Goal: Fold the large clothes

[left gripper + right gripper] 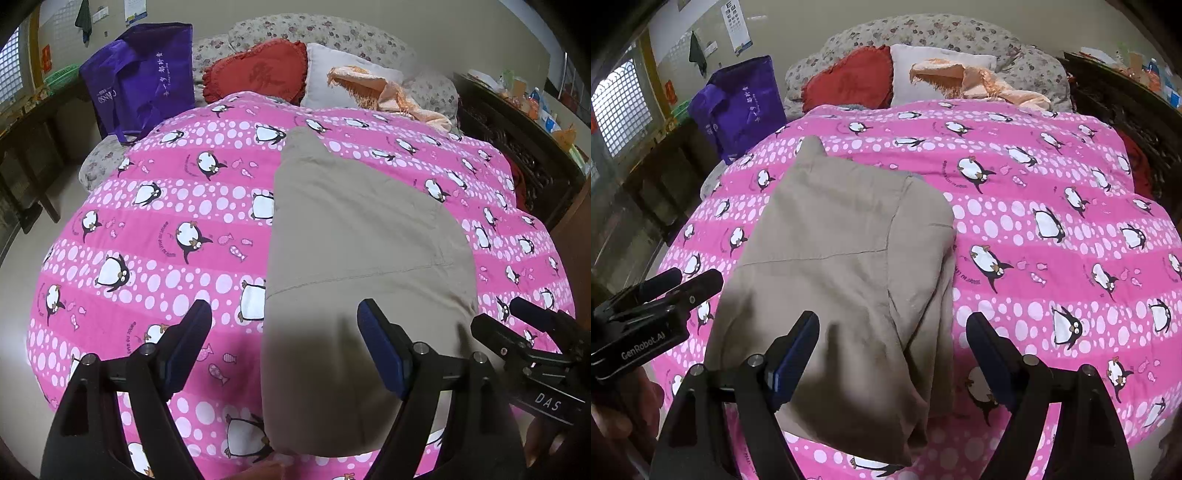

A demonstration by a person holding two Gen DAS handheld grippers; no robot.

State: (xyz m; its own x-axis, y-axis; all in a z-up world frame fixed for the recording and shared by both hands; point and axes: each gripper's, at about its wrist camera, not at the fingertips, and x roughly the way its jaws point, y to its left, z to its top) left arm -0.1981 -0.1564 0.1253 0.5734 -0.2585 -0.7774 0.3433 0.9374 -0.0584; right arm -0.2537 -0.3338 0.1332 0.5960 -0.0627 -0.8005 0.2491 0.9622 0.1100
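The beige trousers (354,236) lie already folded over on the pink blanket (155,229) of the bed, and I judge them soft, light and limp. Both my left hand-held gripper (284,347) and right hand-held gripper (892,354) hover spread apart, holding nothing. I would pinch the thick near edge at its two corners, because a single layer will slip and sag.

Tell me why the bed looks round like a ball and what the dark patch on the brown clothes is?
Both wrist views: fisheye lenses bulge the pink penguin quilt and darken the corners. Left wrist view: a soft shadow lies on the beige garment near the open left gripper. Right wrist view: similar shadow beside the open right gripper.
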